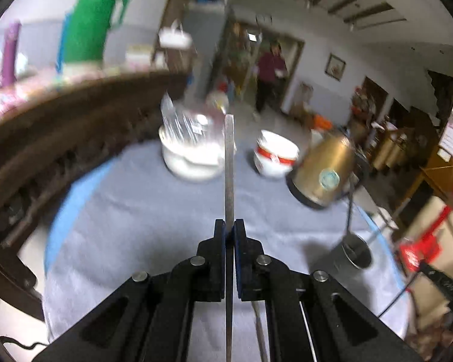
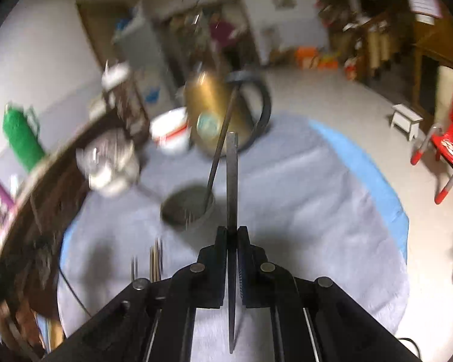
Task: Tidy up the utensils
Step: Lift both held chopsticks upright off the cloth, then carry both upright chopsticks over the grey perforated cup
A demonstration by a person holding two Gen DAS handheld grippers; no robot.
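My left gripper is shut on a flat steel utensil, seen edge-on and sticking up past the fingertips. A steel utensil cup stands on the cloth to the lower right, with a dark-handled utensil in it. My right gripper is shut on a second flat steel utensil, held above the cloth. In the right wrist view the cup stands just ahead and to the left, the dark handle leaning out of it. Chopsticks lie at the lower left. Both working ends are hidden.
A grey cloth with a blue edge covers the round table. At its far side stand a white bowl with plastic, a red-banded bowl and a gold kettle. A dark wooden sideboard is at the left. A person stands in the doorway.
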